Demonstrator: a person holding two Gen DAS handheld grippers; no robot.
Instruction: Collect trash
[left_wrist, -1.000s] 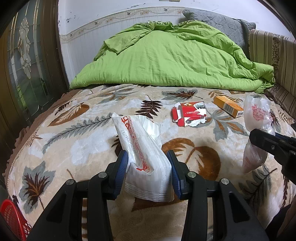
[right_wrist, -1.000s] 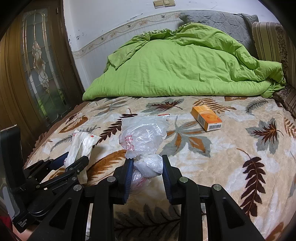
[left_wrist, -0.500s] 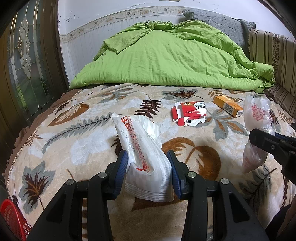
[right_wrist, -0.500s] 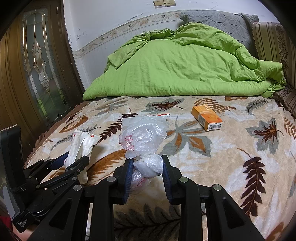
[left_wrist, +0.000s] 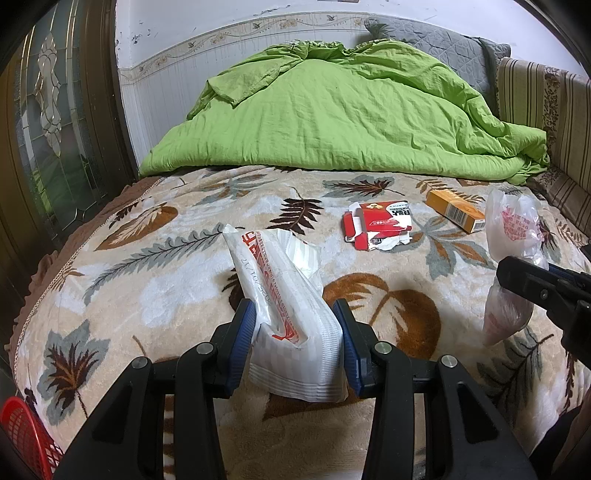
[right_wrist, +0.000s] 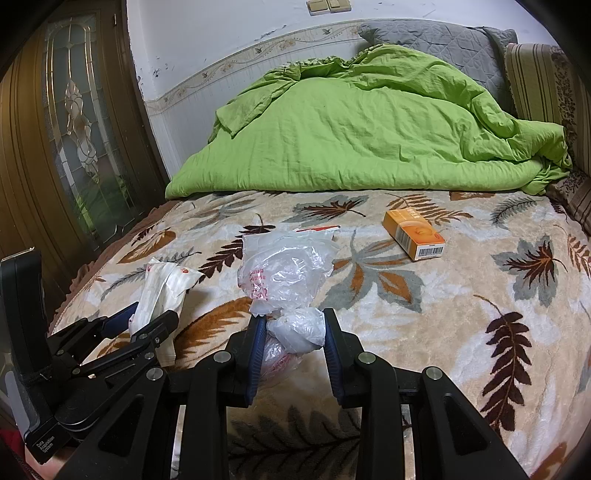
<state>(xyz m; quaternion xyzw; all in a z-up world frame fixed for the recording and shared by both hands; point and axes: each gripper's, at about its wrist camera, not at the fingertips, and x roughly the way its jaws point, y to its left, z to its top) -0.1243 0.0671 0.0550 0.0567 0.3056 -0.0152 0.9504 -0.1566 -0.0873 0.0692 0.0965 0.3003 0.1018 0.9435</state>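
Observation:
My left gripper (left_wrist: 295, 341) is shut on a white wrapper with red print (left_wrist: 284, 295), held just above the leaf-patterned blanket (left_wrist: 166, 280). My right gripper (right_wrist: 293, 338) is shut on a crumpled clear plastic bag (right_wrist: 286, 269). That bag (left_wrist: 511, 236) and the right gripper's fingers (left_wrist: 535, 284) show at the right edge of the left wrist view. The wrapper (right_wrist: 162, 288) and the left gripper show at lower left of the right wrist view. A torn red and white carton (left_wrist: 378, 225) and an orange box (right_wrist: 413, 232) lie farther up the bed.
A bunched green duvet (left_wrist: 332, 118) covers the far half of the bed. Striped cushions (left_wrist: 546, 99) line the right side. A wooden door with patterned glass (right_wrist: 77, 129) stands at the left. The rim of a red basket (left_wrist: 26, 432) peeks in at bottom left.

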